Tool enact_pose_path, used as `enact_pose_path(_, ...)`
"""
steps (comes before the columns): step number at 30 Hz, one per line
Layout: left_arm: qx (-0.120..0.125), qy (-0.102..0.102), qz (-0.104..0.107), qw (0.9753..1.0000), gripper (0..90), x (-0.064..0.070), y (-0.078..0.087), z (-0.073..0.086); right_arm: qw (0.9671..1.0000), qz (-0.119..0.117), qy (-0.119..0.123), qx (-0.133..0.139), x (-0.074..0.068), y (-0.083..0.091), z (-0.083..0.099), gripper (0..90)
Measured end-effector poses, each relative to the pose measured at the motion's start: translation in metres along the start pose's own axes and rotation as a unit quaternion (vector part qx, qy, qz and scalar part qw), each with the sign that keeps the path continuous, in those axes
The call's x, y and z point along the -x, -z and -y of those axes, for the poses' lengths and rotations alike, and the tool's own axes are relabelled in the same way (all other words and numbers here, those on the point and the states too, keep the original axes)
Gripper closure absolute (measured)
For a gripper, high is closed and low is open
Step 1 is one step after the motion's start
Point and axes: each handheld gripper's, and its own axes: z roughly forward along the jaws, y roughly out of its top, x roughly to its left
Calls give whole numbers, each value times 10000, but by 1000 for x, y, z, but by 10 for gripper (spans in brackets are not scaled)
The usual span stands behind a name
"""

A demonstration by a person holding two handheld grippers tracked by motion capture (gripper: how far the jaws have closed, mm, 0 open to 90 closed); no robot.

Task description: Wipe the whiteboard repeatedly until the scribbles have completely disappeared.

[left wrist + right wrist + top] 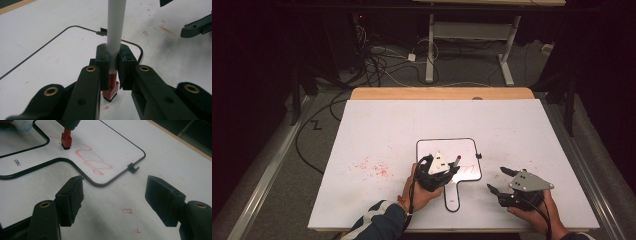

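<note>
While left tongs [113, 75] clench marker [115, 32] tip-down for drawing on whiteboard [110, 142], right tongs [115, 200] rest released on desk [377, 130].

High view looked down from overhead, far off; both gripper views sat low, close, sharing the small black-rimmed whiteboard [447, 150] [50, 57] [105, 142].

White worktop [377, 125] runs wide across the scene, its wooden far edge [442, 93] showing as a tan strip. Red smudges [371, 167] speckle the sheet at near left. Beyond it, on the grey floor, a tangle of cables [377, 62] sprawls at far left, with a white desk frame [472, 45] standing at the far centre.
</note>
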Motion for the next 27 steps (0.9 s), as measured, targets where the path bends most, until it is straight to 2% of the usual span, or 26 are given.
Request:
enact_pose_path(3,-103,19,-137,9999,787,-7,9,3,10000,24,-12,-6,1,1,1,314)
enact_pose_path(5,-136,108,-168,9997,787,-12,16,7,10000,29,-36,-7,2,1,1,315)
enact_pose_path(7,-205,78,-280,9994,787,-15,24,10,10000,51,-30,-7,2,2,1,315)
enact_pose_path(10,-114,182,-139,9997,787,-18,32,17,10000,44,-23,3,1,2,1,315)
enact_pose_path(13,-43,242,-78,9997,787,-13,34,20,10000,35,-9,-9,1,1,0,315)
enact_pose_path(14,-22,158,-99,9998,787,-12,33,19,10000,35,-6,-15,0,1,0,315)
enact_pose_path(15,-61,206,-129,9997,787,-9,31,19,10000,44,-6,-24,0,1,0,315)
enact_pose_path(18,1,279,-35,9996,787,-11,21,14,10000,22,14,-13,0,0,-1,315)
enact_pose_path(20,-21,167,-49,9998,787,-9,13,8,10000,2,19,-9,-1,0,-2,315)
enact_pose_path(25,29,234,260,9994,787,-4,-8,-4,10000,-17,15,-39,0,-1,0,316)
enact_pose_path(27,-8,93,320,9994,787,3,-17,-10,10000,-13,16,-34,0,0,0,315)
